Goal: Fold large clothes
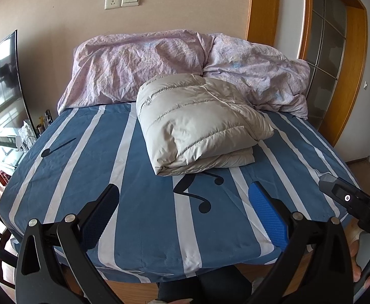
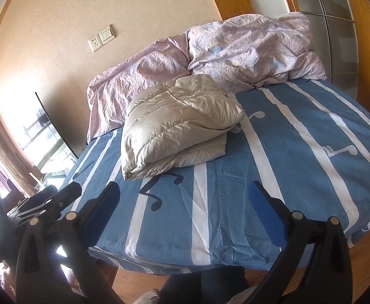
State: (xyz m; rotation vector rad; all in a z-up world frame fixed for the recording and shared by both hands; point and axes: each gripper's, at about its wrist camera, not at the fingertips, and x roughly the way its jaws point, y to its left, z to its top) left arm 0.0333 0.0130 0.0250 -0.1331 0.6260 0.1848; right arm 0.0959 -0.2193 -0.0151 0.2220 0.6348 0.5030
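A beige quilted down jacket (image 1: 197,124) lies folded into a thick bundle on the blue striped bed sheet (image 1: 144,202), near the middle of the bed. It also shows in the right wrist view (image 2: 174,126). My left gripper (image 1: 185,192) is open and empty, held over the bed's near edge, well short of the jacket. My right gripper (image 2: 185,190) is open and empty, also near the front edge. The right gripper's body shows at the right of the left wrist view (image 1: 349,200).
A crumpled pink duvet (image 1: 174,63) is piled along the head of the bed against the wall. A television (image 1: 0,88) stands to the left. A wooden door frame (image 1: 336,58) is at the right. Wooden floor (image 2: 134,281) lies below the bed edge.
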